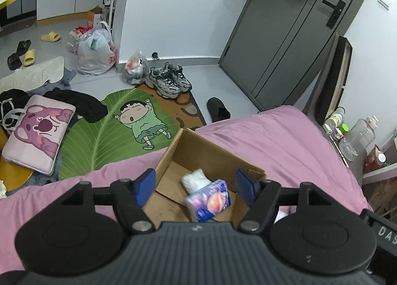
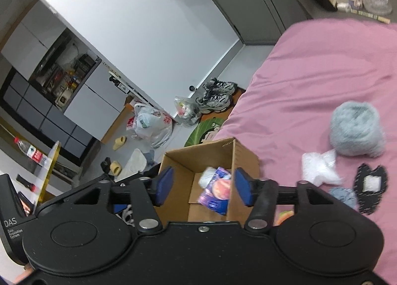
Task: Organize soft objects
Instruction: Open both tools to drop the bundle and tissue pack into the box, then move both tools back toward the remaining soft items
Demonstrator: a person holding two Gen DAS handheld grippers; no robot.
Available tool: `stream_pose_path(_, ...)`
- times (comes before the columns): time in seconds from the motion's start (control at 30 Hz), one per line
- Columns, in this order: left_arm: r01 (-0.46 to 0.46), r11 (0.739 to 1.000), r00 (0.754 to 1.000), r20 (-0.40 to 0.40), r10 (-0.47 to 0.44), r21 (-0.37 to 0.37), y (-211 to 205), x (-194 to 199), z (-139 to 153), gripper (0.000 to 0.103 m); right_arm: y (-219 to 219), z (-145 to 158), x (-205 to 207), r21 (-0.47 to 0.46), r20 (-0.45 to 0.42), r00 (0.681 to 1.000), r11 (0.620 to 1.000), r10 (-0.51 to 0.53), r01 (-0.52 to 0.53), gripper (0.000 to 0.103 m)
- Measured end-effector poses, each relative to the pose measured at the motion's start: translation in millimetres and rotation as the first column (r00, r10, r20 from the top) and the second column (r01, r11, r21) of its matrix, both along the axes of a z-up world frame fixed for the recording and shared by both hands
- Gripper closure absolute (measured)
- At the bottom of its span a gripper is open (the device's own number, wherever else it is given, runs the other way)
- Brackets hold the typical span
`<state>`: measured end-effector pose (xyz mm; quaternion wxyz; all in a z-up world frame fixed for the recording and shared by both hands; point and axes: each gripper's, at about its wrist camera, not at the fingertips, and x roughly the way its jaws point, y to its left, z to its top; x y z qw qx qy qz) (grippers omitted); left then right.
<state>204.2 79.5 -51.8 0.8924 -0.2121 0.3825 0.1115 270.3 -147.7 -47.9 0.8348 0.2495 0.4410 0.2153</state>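
Pink bed [image 1: 273,136]: tissue pack [image 1: 208,199] in box [image 1: 198,151], below both grippers' parted, empty fingers [image 1: 145,187].

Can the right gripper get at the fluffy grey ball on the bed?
Probably yes. The grey ball lies in the open on the pink bedspread, nothing on top, and the right gripper is open and empty over the box.

Both wrist views close above cardboard box [image 1: 198,156] [image 2: 213,153], angled down; right view rolled.
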Motion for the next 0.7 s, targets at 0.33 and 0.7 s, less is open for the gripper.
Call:
stream_pose_path(0.33,-0.028,0.998,0.996,0.091,0.022,0.064,-19.1,-30.0,30.4,0.025,-26.5,32.2,-8.7,-0.129,0.059,0.998,0.992,0.027,-0.019,0.015)
stream_pose_path(0.7,0.058,0.993,0.997,0.040,-0.062,0.099,-43.8,-42.1,46.5,0.018,-59.2,44.7,-18.0,-0.240,0.099,0.985,0.964,0.139,-0.112,0.000)
